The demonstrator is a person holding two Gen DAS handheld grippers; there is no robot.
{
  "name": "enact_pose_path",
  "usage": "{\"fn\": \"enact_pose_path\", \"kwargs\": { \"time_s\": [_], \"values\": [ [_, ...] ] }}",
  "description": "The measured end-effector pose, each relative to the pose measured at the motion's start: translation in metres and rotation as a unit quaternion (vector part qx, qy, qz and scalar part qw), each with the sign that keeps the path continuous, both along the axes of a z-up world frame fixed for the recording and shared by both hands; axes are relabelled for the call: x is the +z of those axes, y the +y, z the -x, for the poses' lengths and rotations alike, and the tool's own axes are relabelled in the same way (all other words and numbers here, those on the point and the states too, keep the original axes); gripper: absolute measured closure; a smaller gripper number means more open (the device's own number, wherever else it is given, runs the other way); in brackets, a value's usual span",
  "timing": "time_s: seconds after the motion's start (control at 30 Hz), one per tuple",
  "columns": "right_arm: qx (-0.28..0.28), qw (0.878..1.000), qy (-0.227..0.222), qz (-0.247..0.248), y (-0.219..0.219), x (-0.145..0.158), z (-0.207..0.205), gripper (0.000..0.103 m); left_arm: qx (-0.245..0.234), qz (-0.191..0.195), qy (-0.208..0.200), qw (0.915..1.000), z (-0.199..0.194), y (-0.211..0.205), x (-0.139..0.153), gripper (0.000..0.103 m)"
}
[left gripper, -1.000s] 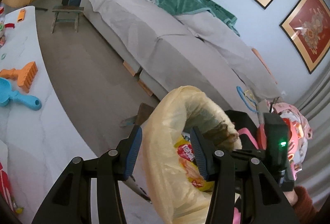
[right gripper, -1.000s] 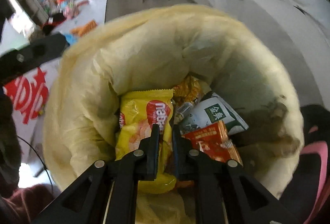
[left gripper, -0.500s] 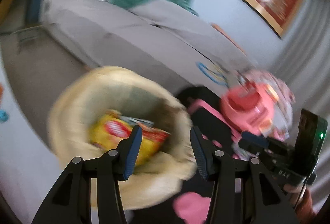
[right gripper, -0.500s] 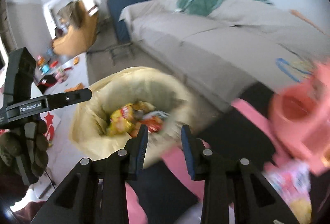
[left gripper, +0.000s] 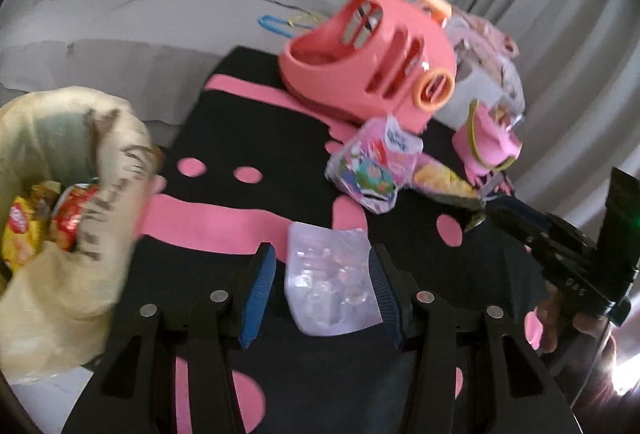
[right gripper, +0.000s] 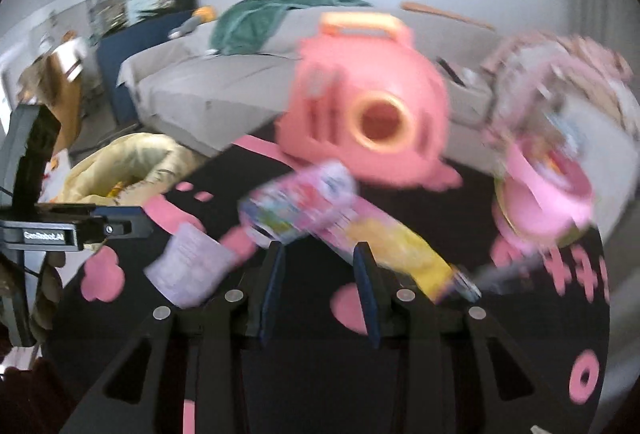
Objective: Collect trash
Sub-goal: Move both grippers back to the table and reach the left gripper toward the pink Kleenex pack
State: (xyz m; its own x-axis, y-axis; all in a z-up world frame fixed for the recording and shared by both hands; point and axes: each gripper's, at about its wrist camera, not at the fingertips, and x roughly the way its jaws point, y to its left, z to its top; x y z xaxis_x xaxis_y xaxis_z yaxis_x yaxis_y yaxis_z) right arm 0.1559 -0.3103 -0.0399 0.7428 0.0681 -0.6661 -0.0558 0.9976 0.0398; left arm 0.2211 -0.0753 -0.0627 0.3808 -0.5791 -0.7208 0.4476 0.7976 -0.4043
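Note:
A pale, see-through plastic wrapper (left gripper: 328,282) lies on the black-and-pink mat (left gripper: 224,138), framed by the fingers of my open left gripper (left gripper: 322,270), whose pads stand clear of it. Further off lie a colourful snack wrapper (left gripper: 372,166) and a yellow one (left gripper: 440,182). My right gripper (right gripper: 319,258) hangs just short of the colourful wrapper (right gripper: 300,210) and the yellow wrapper (right gripper: 400,254). Its jaws are opening and nothing is between them. The yellow trash bag (left gripper: 60,218) with packets inside stands at the left; it also appears as the bag (right gripper: 120,170) in the right wrist view.
A pink toy carrier (left gripper: 372,58) and a pink cup (left gripper: 488,146) stand at the far side of the mat. Behind them runs a grey sofa (left gripper: 140,6) with a green blanket. The right gripper's body (left gripper: 552,254) is at the right, and the left gripper's body (right gripper: 80,230) at the left.
Both grippers swung away from the trash bag to the mat on the right. The right gripper left the yellow snack packet in the bag and its jaws widened.

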Motion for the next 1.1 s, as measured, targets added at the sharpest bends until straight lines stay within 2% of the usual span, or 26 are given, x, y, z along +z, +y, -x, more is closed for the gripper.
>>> {"fn": "enact_pose_path", "kwargs": {
  "time_s": [0.1, 0.27, 0.37, 0.63, 0.87, 0.9, 0.93, 0.97, 1.1],
  "values": [
    [-0.019, 1.0, 0.005, -0.021, -0.025, -0.009, 0.017, 0.07, -0.009, -0.011, 0.005, 0.9999, -0.006, -0.014, -0.004, 0.053],
    [-0.049, 0.999, 0.009, -0.022, -0.052, -0.02, 0.027, 0.07, -0.055, -0.018, -0.02, 0.9981, -0.024, -0.049, 0.009, 0.053],
    [-0.061, 0.997, 0.004, -0.054, -0.07, -0.021, 0.028, 0.07, -0.076, -0.025, -0.025, 0.9965, -0.046, -0.071, 0.014, 0.053],
    [-0.074, 0.996, 0.005, -0.051, -0.086, -0.023, 0.027, 0.068, -0.063, -0.062, 0.012, 0.996, -0.098, -0.106, -0.011, 0.053],
    [-0.068, 0.997, 0.019, -0.024, -0.094, -0.021, 0.012, 0.067, -0.06, -0.075, 0.014, 0.9953, -0.091, -0.104, -0.017, 0.055],
    [-0.071, 0.997, 0.023, -0.026, -0.097, -0.022, 0.007, 0.067, -0.058, -0.077, 0.02, 0.9951, -0.09, -0.103, -0.017, 0.059],
    [-0.076, 0.996, 0.028, -0.032, -0.1, -0.024, 0.001, 0.067, -0.056, -0.08, 0.023, 0.9949, -0.088, -0.103, -0.016, 0.071],
    [-0.083, 0.995, 0.035, -0.041, -0.103, -0.027, -0.004, 0.067, -0.055, -0.084, 0.026, 0.9946, -0.086, -0.102, -0.016, 0.077],
    [-0.117, 0.989, 0.046, -0.072, -0.115, -0.034, -0.013, 0.067, -0.054, -0.076, 0.025, 0.9953, -0.072, -0.089, -0.012, 0.086]
  ]
}}
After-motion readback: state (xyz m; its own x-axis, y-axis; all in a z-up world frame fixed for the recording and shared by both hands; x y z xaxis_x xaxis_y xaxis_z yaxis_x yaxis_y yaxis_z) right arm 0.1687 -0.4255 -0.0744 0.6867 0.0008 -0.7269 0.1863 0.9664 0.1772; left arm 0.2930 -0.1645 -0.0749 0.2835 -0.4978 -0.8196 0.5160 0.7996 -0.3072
